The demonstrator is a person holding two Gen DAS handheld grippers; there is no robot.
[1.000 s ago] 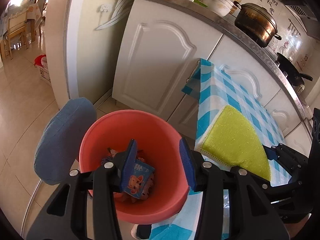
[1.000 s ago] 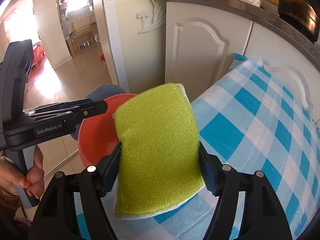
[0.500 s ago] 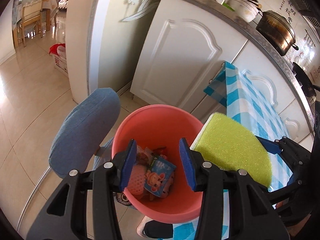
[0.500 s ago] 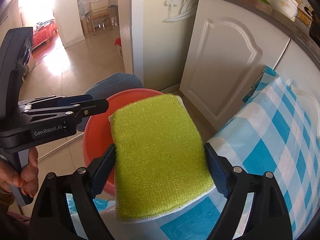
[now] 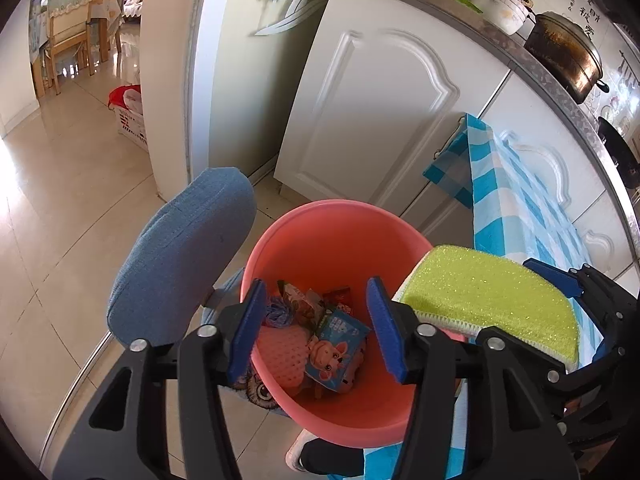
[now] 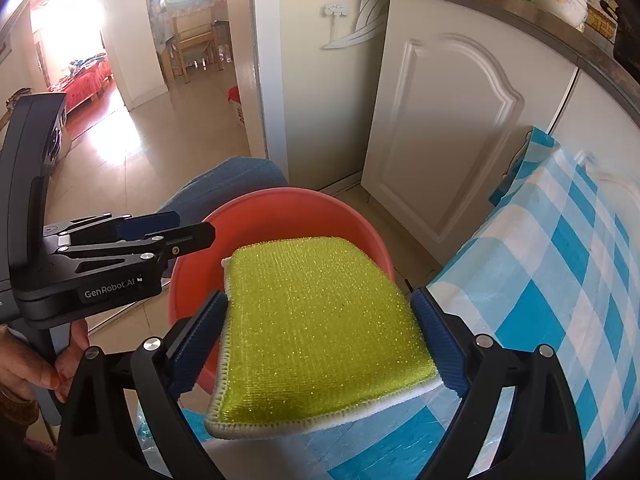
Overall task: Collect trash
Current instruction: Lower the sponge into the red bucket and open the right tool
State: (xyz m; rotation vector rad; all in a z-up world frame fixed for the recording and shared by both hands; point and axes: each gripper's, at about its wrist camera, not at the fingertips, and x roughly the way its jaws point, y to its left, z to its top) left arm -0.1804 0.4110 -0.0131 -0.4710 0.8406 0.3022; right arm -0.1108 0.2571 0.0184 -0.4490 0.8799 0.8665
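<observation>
A salmon-red bin (image 5: 336,240) stands on the floor beside the table and holds several wrappers, among them a blue cartoon packet (image 5: 336,344) and a pink mesh pad (image 5: 280,352). My left gripper (image 5: 316,328) is open and empty, right above the bin's mouth. My right gripper (image 6: 320,332) is shut on a yellow-green sponge (image 6: 320,316), held flat over the bin's rim (image 6: 280,196) at the table's edge. The sponge also shows in the left wrist view (image 5: 492,300).
A blue cushioned chair back (image 5: 180,256) stands left of the bin. The table with a blue-checked cloth (image 6: 560,280) is on the right. White kitchen cabinets (image 5: 380,112) stand behind. A white basket (image 5: 128,120) sits on the tiled floor.
The right gripper has carried the sponge off the table edge toward and over the bin. The left gripper has released the blue packet, which now lies in the bin, and has risen.
</observation>
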